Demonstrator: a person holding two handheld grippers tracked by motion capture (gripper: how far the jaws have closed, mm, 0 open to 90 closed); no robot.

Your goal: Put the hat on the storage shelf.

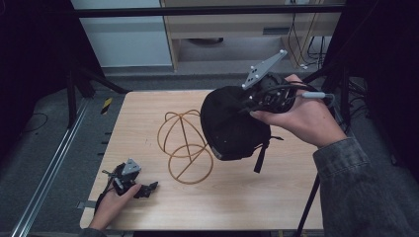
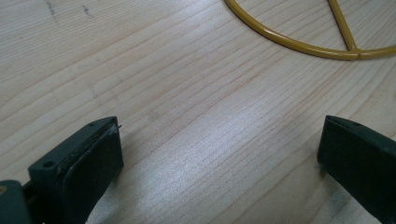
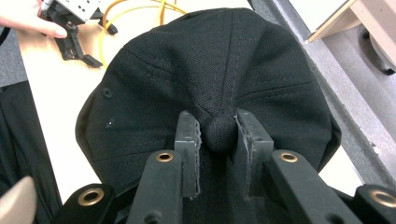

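My right gripper (image 3: 217, 133) is shut on the top button of a black cap (image 3: 210, 79). In the high view the black cap (image 1: 230, 126) hangs from the right gripper (image 1: 249, 106) above the table, just right of a yellow wire stand (image 1: 184, 145), with its strap dangling below. The left gripper (image 1: 148, 188) rests low on the table at the front left, held by a hand. Its jaws stand wide apart in the left gripper view, left gripper (image 2: 219, 154) over bare wood, with the yellow wire stand's base ring (image 2: 299, 44) ahead of them.
The wooden table (image 1: 247, 197) has its front edge close to the left hand. A metal rail (image 1: 49, 168) runs along the floor at the left. Dark stand legs (image 1: 341, 84) rise at the right, and a cabinet (image 1: 247, 29) sits beyond the far edge.
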